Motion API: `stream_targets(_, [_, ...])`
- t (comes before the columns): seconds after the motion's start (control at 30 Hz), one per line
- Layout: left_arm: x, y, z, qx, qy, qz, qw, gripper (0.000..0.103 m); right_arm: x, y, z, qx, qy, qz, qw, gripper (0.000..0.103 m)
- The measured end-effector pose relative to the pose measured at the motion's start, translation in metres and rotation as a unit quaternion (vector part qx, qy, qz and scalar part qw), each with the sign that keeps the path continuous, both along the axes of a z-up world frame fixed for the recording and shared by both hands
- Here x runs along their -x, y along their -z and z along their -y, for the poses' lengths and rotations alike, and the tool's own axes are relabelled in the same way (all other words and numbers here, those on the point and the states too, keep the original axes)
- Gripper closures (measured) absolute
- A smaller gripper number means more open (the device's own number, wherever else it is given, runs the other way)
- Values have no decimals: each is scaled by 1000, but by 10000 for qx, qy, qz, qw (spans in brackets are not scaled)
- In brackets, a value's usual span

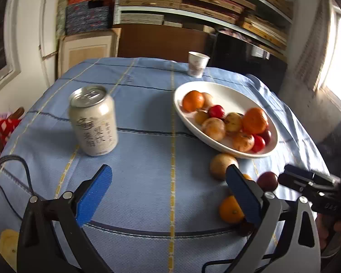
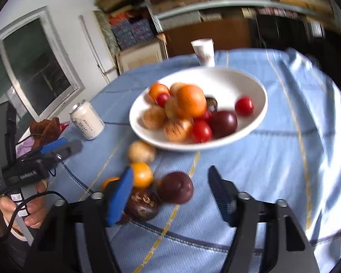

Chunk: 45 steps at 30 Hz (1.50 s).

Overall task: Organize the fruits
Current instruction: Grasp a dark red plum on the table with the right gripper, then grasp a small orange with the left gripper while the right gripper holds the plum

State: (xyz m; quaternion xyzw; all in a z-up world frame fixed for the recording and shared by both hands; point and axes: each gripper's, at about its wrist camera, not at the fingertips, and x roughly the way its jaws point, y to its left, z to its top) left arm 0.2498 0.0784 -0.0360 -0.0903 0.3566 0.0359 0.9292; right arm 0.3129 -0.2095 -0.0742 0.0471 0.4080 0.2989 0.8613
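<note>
Fruit lies in two places on a table with a blue cloth point(image 1: 147, 118): most is piled in a white bowl point(image 2: 250, 86), and a few pieces sit loose on the cloth just in front of it. The loose ones are a pale round fruit point(image 2: 141, 151) nearest the bowl, an orange point(image 2: 142, 174), a dark plum point(image 2: 175, 187) and a brown speckled fruit point(image 2: 142, 206).

The right claw point(image 2: 170, 195) points down at this cluster, jaws partly apart. The plum sits between them, nearer the left blue pad point(image 2: 120, 195), but neither pad presses on it, so nothing is held. The left claw point(image 1: 168, 193) hangs over bare cloth with its jaws wide and empty, a drink can point(image 1: 93, 120) ahead of it and a paper cup point(image 1: 197, 64) at the far edge.

The step in hand looks like picking up the plum. To do it well, I would centre the jaws on it first, since the orange and the speckled fruit crowd the left pad and could get nudged or pinched along with it. A gentle squeeze across its widest part should hold; round fruit can roll away.
</note>
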Motion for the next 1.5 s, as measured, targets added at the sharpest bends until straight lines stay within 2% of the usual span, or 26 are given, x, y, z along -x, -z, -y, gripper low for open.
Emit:
stream_targets(0.33, [4, -2, 2, -146, -27, 50, 9999, 5, -3, 12, -8, 260, -23, -67, 9996, 45])
stream_targets(0.63, [3, 0, 0, -108, -48, -14, 9999, 5, -10, 20, -10, 193, -52, -254, 9995, 51])
stream_targets(0.83, [3, 0, 1, -164, -47, -50, 9998, 5, -11, 23, -14, 170, -152, -292, 9993, 57])
stream_targets(0.9, [2, 0, 0, -164, -66, -49, 9998, 5, -9, 23, -16, 170, -227, -278, 9992, 62])
stream_targets(1.17, [0, 5, -2, -129, -32, -180, 9997, 5, -8, 12, -4, -20, -44, -172, 9998, 64])
stream_targets(1.23, [-3, 10, 2, -39, 191, -345, 9992, 5, -6, 6, 2, -136, -5, -87, 9999, 64])
stream_targets(1.33, [-7, 19, 10, 397, 688, -569, 9952, 5, -3, 0, 7, -125, 50, 33, 9999, 64])
stream_targets(1.4, [-9, 23, 13, 801, 1021, -693, 9891, 5, -1, -2, 8, -131, 55, 70, 9999, 64])
stream_targets(1.5, [-11, 30, 15, 1497, 1470, -882, 9738, 5, 1, -3, 9, -145, 29, 87, 9999, 64])
